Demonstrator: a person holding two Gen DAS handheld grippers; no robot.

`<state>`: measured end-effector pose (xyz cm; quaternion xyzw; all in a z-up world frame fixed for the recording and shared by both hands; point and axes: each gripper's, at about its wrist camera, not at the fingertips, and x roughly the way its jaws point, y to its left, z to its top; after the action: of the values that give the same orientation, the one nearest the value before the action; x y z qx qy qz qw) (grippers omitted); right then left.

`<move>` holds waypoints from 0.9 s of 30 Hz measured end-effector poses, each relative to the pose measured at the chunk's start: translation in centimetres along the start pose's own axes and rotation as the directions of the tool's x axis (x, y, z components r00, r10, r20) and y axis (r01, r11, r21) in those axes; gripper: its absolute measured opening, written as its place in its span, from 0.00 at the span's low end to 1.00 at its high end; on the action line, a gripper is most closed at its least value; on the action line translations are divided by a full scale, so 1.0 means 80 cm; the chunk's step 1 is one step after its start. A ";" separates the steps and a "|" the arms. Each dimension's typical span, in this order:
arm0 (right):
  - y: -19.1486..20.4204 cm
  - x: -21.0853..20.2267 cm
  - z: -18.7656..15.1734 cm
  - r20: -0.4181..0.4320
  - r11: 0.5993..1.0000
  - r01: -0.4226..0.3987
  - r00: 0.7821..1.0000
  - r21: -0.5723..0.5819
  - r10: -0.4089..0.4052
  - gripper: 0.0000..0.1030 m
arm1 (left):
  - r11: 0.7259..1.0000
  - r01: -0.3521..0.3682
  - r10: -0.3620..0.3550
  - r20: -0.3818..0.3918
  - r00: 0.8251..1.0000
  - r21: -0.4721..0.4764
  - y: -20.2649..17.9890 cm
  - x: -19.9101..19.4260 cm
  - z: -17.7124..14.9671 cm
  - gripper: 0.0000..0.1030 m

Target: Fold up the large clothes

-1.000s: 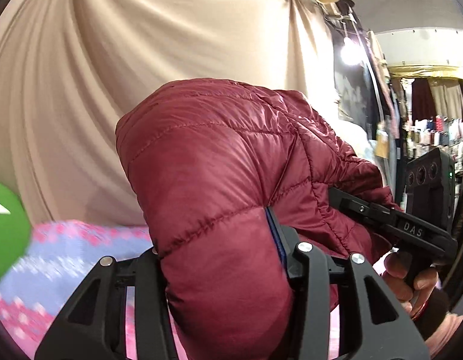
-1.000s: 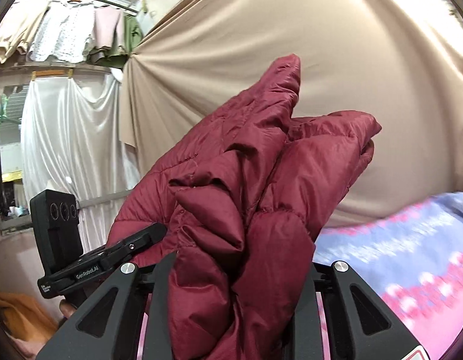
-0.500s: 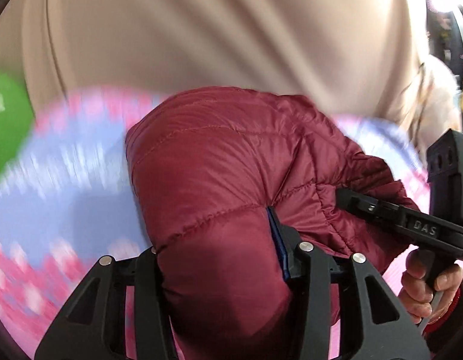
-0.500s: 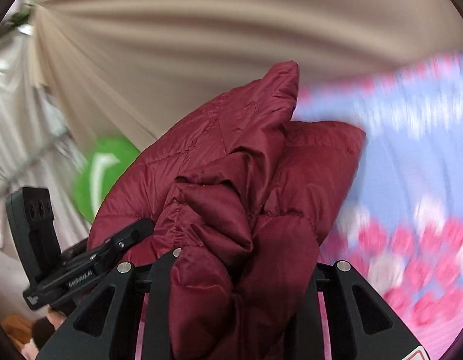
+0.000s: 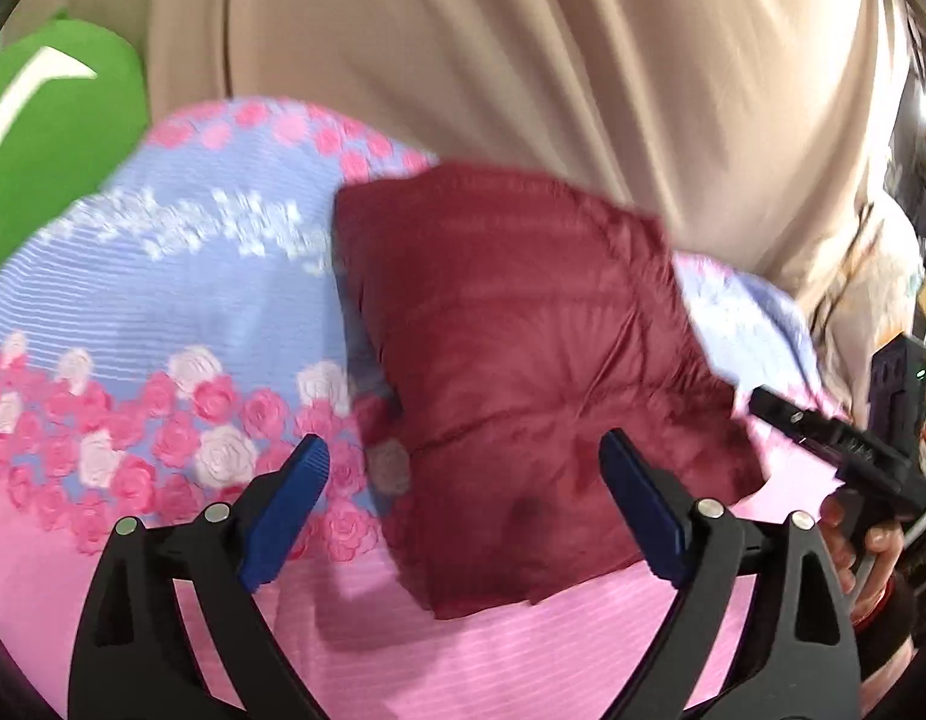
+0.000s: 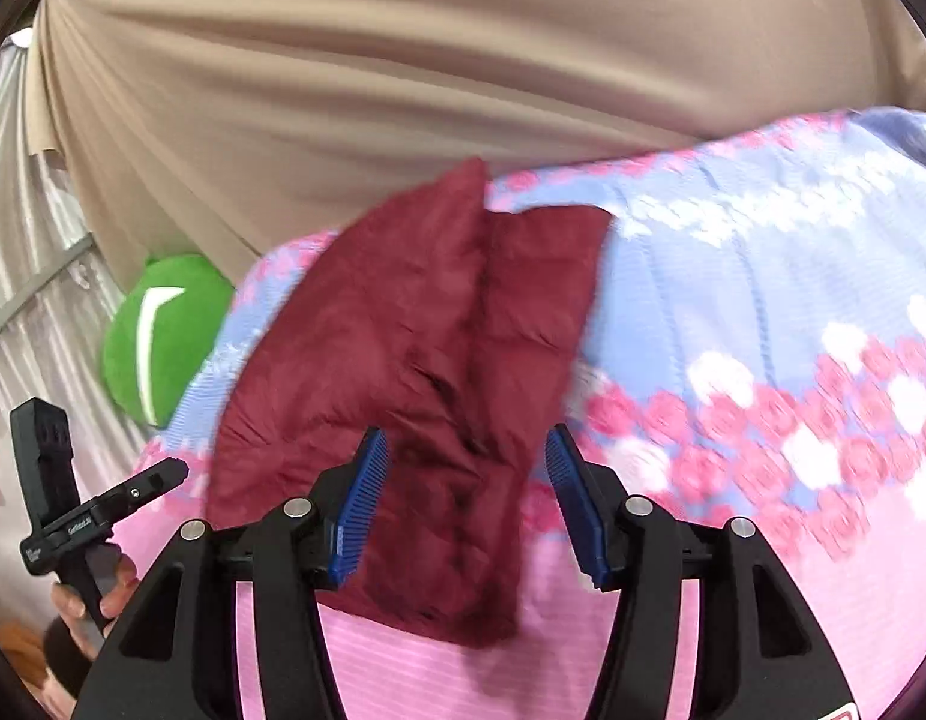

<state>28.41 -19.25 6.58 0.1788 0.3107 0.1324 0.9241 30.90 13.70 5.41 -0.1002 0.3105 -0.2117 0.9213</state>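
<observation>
Beige drapery [image 5: 523, 90] is hanging behind a bed covered by a pink and blue floral blanket [image 5: 162, 312], which is lying bare on both sides of the folded maroon puffer jacket [image 5: 523, 372]. That jacket is resting near the blanket's middle, with a green cushion [image 6: 162, 336] sitting beyond the far edge. Jaws of the left gripper [image 5: 463, 504] are opening wide, pads off the jacket lying between them. Those of the right gripper [image 6: 463, 504] are opening too, clear of the fabric between them.

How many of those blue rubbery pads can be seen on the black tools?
4. Two blue pads on the left tool, two on the right tool. All stand off the folded maroon puffer jacket; both tools are opening.
</observation>
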 end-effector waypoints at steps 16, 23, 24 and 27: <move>-0.017 0.064 -0.032 -0.104 0.997 0.065 0.993 0.050 -0.059 0.07 | 0.974 -0.205 0.215 -0.102 0.971 0.102 -0.046 0.081 -0.033 0.63; 0.016 0.028 -0.018 -0.022 0.994 0.109 0.994 0.014 -0.109 0.15 | 0.948 -0.273 0.285 -0.056 0.957 0.161 -0.057 0.072 -0.041 0.64; 0.021 0.017 -0.019 0.001 0.994 0.105 0.994 0.010 -0.105 0.15 | 0.947 -0.278 0.289 -0.044 0.956 0.162 -0.059 0.066 -0.041 0.64; 0.048 -0.009 -0.024 0.051 0.992 0.116 0.992 -0.050 -0.113 0.15 | 0.946 -0.277 0.284 -0.022 0.958 0.170 -0.067 0.050 -0.042 0.65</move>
<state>26.16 -15.61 7.14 0.1392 0.2946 0.0829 0.9418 29.93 6.92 2.32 0.0264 0.3240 -0.1057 0.9398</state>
